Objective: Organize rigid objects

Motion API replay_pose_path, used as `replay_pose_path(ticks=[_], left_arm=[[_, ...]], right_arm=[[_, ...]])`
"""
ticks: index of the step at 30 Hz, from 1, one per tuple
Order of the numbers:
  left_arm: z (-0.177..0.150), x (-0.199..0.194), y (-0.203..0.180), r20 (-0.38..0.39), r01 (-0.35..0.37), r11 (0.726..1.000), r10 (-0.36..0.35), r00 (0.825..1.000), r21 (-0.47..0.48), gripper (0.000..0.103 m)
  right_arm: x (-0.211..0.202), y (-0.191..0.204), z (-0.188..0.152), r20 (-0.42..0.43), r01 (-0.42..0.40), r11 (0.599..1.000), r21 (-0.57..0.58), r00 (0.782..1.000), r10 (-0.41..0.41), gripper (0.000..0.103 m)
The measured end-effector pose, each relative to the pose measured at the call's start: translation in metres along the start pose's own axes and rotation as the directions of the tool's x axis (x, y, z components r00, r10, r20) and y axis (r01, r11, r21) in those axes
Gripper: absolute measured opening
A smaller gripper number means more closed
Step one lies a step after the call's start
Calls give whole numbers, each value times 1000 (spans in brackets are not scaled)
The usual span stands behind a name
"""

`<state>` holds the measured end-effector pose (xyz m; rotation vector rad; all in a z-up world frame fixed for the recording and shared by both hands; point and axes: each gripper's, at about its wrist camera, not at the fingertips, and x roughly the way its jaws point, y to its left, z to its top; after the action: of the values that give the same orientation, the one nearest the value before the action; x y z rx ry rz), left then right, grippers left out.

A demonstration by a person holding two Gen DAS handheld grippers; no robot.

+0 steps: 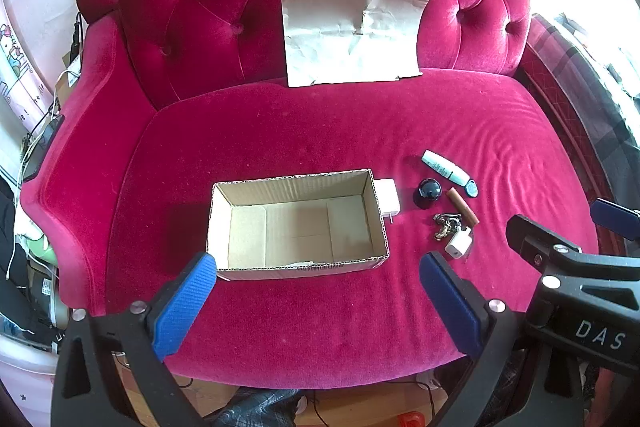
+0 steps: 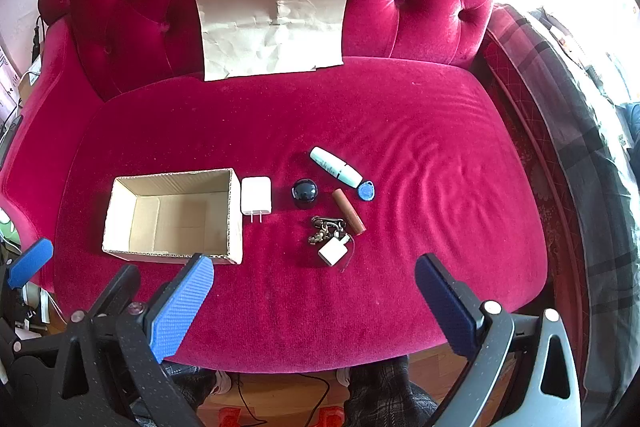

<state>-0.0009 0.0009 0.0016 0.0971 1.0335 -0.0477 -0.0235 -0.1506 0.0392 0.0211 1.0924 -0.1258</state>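
Note:
An empty open cardboard box (image 1: 298,223) (image 2: 172,217) sits on the red velvet seat. Right of it lie a white charger (image 2: 256,197) (image 1: 388,197), a dark round ball (image 2: 305,191) (image 1: 428,191), a white tube (image 2: 335,167) (image 1: 444,167), a blue key fob (image 2: 366,191), a brown stick (image 2: 349,211) (image 1: 463,206), and a key bunch with a small white adapter (image 2: 332,243) (image 1: 454,239). My left gripper (image 1: 318,267) is open and empty, in front of the box. My right gripper (image 2: 314,267) is open and empty, in front of the small items.
A creased brown paper envelope (image 1: 352,33) (image 2: 274,27) leans against the tufted backrest. A plaid blanket (image 2: 560,107) lies right of the sofa. Cables and clutter (image 1: 36,147) sit left of the armrest. Wooden floor (image 2: 280,399) shows below the seat's front edge.

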Motion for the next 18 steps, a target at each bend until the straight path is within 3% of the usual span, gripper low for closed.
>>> replay_pose_path(ticks=[18], left_arm=[[5, -5, -1, 8, 4, 1000, -4, 1000, 2, 103]], right_arm=[[-2, 0, 3, 8, 1, 1000, -4, 1000, -1, 103]])
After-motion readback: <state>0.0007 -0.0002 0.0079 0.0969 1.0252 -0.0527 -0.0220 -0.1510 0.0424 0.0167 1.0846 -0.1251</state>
